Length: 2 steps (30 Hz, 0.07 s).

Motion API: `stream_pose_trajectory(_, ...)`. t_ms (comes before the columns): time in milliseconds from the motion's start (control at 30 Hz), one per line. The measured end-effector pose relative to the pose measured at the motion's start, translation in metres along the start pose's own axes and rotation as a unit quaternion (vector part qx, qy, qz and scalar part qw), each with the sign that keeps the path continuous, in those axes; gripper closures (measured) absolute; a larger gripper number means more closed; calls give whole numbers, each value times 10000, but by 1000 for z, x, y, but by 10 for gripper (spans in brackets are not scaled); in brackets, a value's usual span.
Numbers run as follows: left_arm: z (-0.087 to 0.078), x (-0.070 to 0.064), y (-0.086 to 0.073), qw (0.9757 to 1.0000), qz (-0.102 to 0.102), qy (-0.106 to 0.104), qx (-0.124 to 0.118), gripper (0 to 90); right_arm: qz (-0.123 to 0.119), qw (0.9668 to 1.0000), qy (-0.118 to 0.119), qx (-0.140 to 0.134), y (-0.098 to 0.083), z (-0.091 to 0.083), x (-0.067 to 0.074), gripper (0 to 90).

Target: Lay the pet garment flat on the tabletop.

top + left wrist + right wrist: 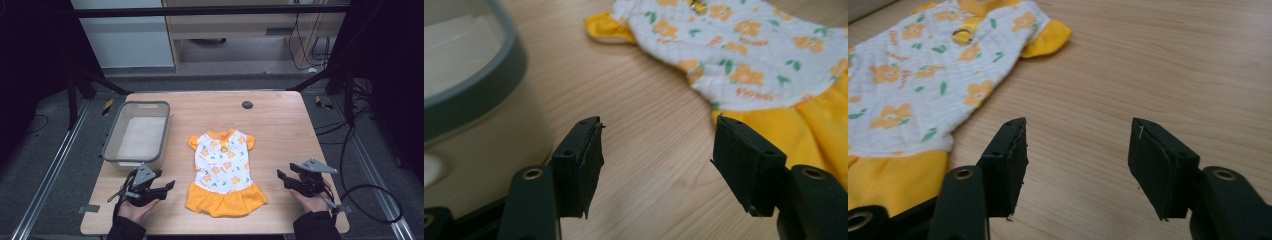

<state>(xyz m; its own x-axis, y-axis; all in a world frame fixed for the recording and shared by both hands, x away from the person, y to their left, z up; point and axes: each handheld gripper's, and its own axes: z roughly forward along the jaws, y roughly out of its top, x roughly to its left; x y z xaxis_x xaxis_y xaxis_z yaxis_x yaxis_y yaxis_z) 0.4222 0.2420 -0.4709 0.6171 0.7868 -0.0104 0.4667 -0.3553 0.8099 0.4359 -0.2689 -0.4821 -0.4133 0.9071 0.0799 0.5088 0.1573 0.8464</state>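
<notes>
A small dress [224,171] lies flat on the table [280,120], face up, its orange collar toward the far edge and its orange skirt toward the person. The top is white with orange flowers and green leaves, and the short sleeves are orange. Everything else sits around the dress. To its left, near the far left corner, stands a grey bin [137,134], well apart from the cloth. Beyond the collar, near the far edge, a dark round cap [247,104] is set in the wood. The left gripper [167,186] is held just left of the skirt, its jaws pointing toward the hem — wide open, with nothing between them. In the left gripper view the two black jaws stand far apart over bare wood; the skirt edge lies just past the right-hand jaw, apart from it, and the bin wall rises at the left. The right gripper [281,177] is held to the right of the skirt, farther from the cloth, its jaws also pointing at the dress. They too are spread wide and empty — the right gripper view shows plain wood between them, with the dress off to the left and one orange sleeve beyond.
</notes>
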Motion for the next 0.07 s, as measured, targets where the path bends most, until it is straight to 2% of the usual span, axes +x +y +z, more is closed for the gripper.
stream_pose_trajectory(67,-6,6,-6,9999,-100,44,-9,348,114,9999,-121,-37,-2,-2,-7,344)
